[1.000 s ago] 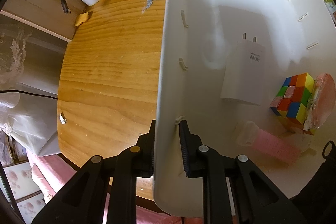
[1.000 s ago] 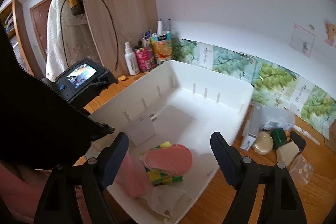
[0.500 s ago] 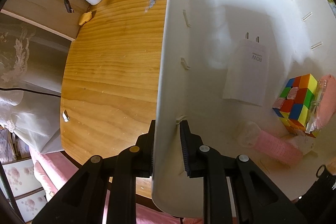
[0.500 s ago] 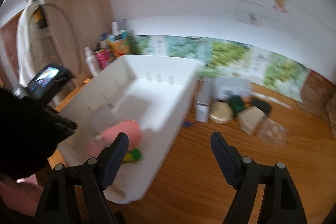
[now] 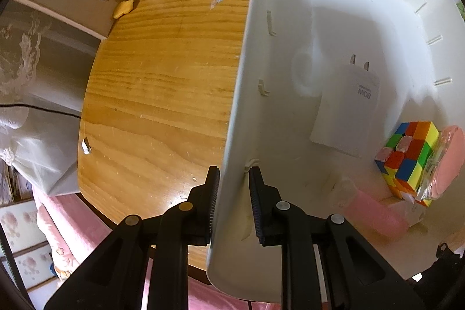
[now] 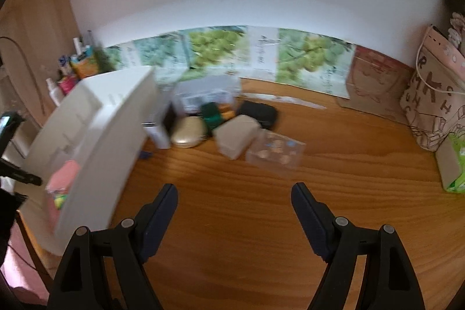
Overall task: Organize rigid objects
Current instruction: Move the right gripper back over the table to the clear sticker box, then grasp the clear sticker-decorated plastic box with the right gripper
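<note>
The left gripper (image 5: 232,193) has its jaws narrowed onto the side wall of the white bin (image 5: 334,5), one jaw outside and one inside. Right of those jaws, inside the bin, lie a white charger (image 5: 345,112), a colour cube (image 5: 407,156) and a pink roller (image 5: 375,215). The right gripper (image 6: 234,208) holds its jaws wide over bare worktop (image 6: 232,246); beyond them sits a cluster with a gold case (image 6: 187,132), a beige box (image 6: 237,140) and a clear box (image 6: 276,153).

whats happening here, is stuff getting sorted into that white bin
Yes. The left gripper is clamped on the wall of the white bin, which already holds a charger, a puzzle cube and some pink items. The right gripper is open and empty, facing a cluster of small boxes on the wooden table.
</note>
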The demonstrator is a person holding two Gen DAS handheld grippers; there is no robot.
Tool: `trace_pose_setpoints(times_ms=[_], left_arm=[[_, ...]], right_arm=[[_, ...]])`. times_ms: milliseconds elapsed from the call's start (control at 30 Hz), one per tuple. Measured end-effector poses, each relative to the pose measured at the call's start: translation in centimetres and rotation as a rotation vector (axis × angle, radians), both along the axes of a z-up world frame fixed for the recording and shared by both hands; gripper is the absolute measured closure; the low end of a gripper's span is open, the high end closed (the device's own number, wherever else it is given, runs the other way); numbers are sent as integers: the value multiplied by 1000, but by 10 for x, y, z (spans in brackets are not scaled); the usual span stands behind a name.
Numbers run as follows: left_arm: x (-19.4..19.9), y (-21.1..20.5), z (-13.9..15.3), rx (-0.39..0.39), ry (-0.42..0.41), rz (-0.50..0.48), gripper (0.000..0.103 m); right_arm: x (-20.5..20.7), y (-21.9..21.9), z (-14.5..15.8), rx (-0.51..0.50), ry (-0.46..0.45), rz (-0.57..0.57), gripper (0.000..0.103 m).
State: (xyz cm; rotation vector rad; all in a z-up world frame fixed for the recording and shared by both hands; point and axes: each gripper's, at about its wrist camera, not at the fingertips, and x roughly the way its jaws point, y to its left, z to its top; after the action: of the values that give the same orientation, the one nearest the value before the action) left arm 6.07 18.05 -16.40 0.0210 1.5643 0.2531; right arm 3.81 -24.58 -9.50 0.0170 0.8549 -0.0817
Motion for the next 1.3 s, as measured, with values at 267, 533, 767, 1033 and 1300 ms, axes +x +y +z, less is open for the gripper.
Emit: trace_pose_setpoints(times_ms=[267,533,767,1033,1300], left_arm=[[3,2,-3,18,16,35,78],[6,-2,-7,50,31,60,76],[6,-3,-7,57,40,72,75],[7,-4,-6,59,46,75,75],[8,-3,-6,60,50,75,75]], right_arm=[[34,-24,-16,-41,0,-22,22],[60,-37,-41,-24,46,-22,22],[70,-32,-53,-72,65,30,22],[79,-32,-61,-121,45,22,22],[85,-32,-62,-101,15,35,22]])
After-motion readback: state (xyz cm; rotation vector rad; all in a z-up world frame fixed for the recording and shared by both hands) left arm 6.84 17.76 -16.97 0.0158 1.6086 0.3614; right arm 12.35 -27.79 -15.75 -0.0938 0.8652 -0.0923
